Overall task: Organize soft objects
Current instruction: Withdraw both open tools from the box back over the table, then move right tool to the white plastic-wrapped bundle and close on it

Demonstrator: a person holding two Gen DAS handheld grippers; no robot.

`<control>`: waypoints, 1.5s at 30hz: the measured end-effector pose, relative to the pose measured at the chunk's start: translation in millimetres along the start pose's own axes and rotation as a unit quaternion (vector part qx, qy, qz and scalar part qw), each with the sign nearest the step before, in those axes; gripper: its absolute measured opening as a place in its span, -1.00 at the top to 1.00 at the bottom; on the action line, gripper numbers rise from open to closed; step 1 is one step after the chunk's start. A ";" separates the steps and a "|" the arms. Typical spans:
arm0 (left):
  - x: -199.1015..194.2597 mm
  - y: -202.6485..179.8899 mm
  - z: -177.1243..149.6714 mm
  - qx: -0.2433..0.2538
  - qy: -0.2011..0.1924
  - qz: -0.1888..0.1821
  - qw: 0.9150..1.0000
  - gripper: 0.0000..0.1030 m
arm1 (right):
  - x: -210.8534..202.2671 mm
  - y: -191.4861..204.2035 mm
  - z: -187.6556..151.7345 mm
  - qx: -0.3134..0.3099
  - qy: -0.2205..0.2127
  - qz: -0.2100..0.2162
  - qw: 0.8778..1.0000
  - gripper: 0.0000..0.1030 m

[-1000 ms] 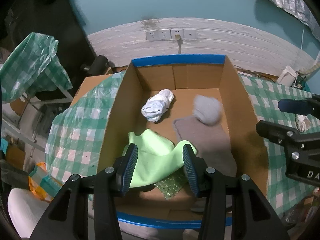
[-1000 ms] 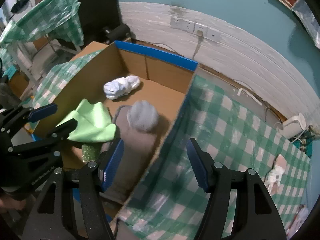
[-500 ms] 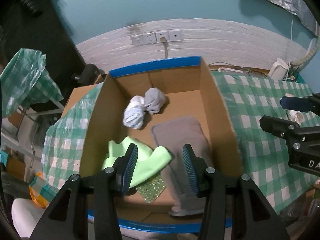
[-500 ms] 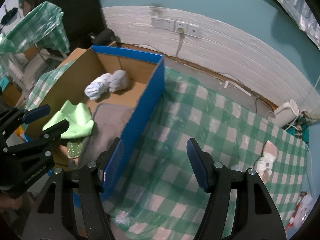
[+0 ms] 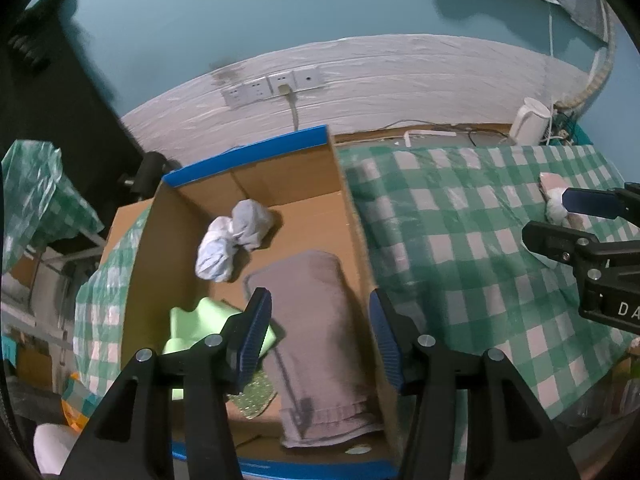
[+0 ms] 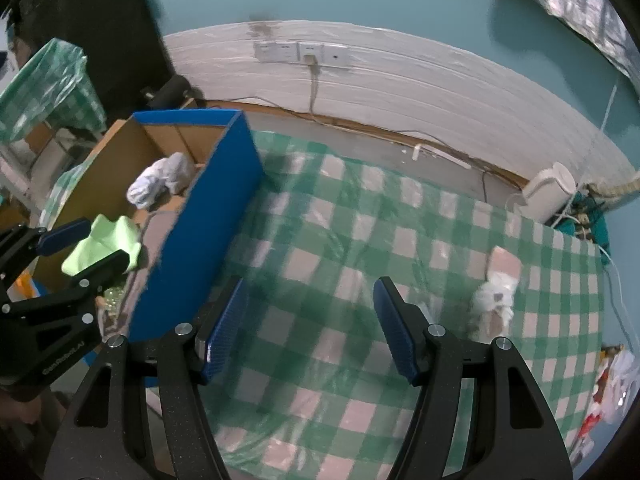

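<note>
Both tongs, left (image 5: 318, 330) & right (image 6: 310, 326), released, empty. Risk: crumpled white-pink soft cloth (image 6: 496, 298) nr tabletop right edge, sloppy grab could shove it off.

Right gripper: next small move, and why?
Probably swing the right gripper rightward toward the white-and-pink soft item on the checked cloth. It is open and empty, and that item lies outside the cardboard box.
</note>
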State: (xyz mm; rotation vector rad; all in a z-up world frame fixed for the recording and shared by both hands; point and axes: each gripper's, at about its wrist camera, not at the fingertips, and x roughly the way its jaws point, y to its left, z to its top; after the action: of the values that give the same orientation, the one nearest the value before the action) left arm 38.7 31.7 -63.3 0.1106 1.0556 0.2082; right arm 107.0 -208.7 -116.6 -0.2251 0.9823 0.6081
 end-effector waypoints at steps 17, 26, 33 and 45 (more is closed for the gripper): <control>13.5 -60.9 17.1 0.041 0.019 -0.011 0.999 -0.01 | -5.9 -78.2 -25.9 0.064 -0.002 -0.025 0.998 -0.29; 27.3 -92.9 25.0 0.058 0.034 -0.014 0.998 -0.01 | -0.3 -119.8 -35.8 0.100 0.003 -0.040 0.994 -0.30; 42.7 -112.7 31.6 0.066 0.046 -0.013 0.997 -0.01 | 7.1 -141.7 -38.6 0.119 0.008 -0.044 0.992 -0.30; 78.0 -120.7 41.7 0.050 0.072 -0.010 0.996 -0.01 | 38.8 -174.1 -39.5 0.143 0.033 -0.065 0.987 -0.30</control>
State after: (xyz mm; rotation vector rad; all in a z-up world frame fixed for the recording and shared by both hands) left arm 126.3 -68.1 -132.2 0.1764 1.2114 0.1468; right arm 194.9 -353.0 -186.1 -0.0537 1.0974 0.3379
